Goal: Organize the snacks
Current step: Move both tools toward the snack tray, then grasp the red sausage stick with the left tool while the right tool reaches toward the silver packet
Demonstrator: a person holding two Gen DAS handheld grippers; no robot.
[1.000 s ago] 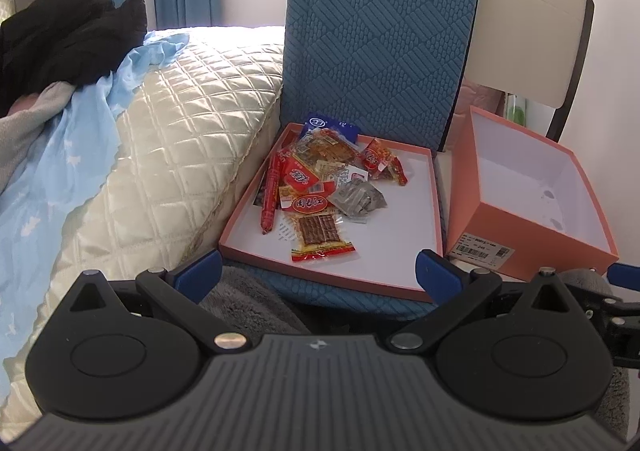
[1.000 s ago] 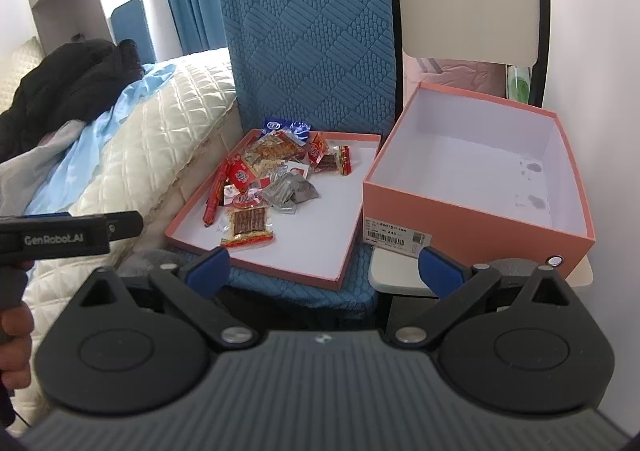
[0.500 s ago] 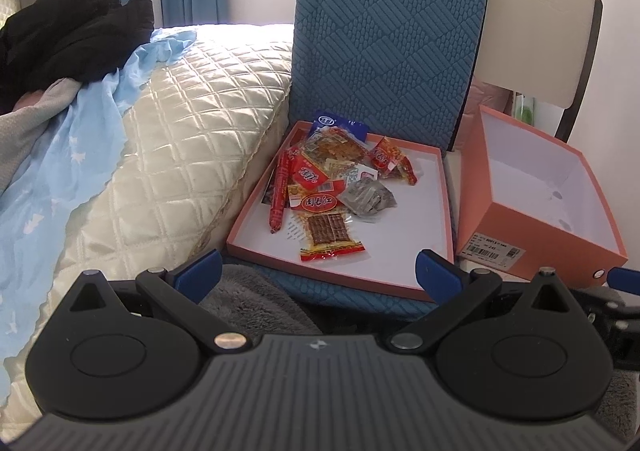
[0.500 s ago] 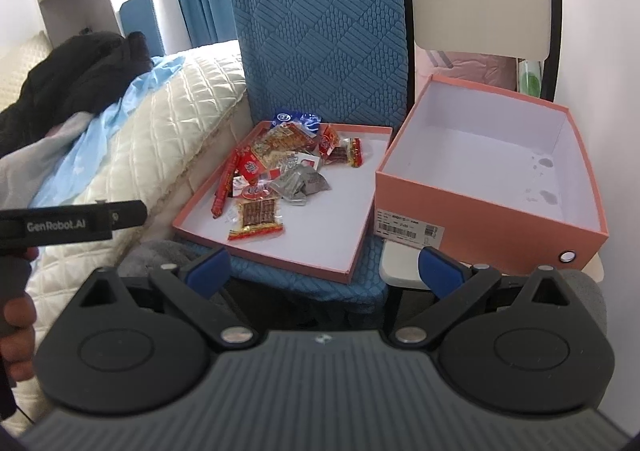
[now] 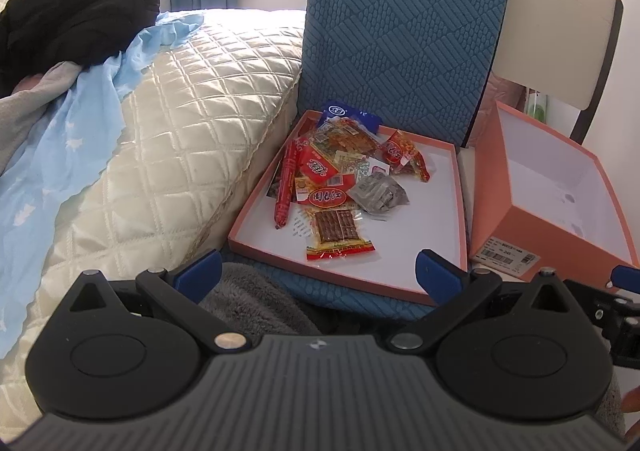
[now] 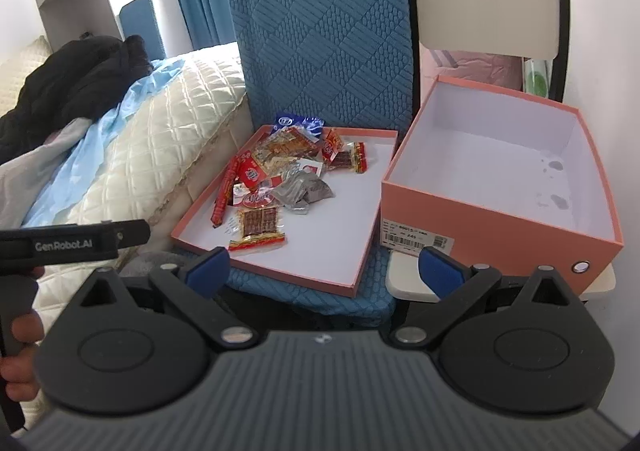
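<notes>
Risk was slippery, overlapping snack packets in lid: left gripper & right gripper, both spread wide w/ nothing held, might've snagged two or dropped one short of box.

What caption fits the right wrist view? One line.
Open right claw faces snack packets on a box lid beside an empty box.

Both hand-held grippers have drifted nearer the snack pile, which looks bigger now
</notes>
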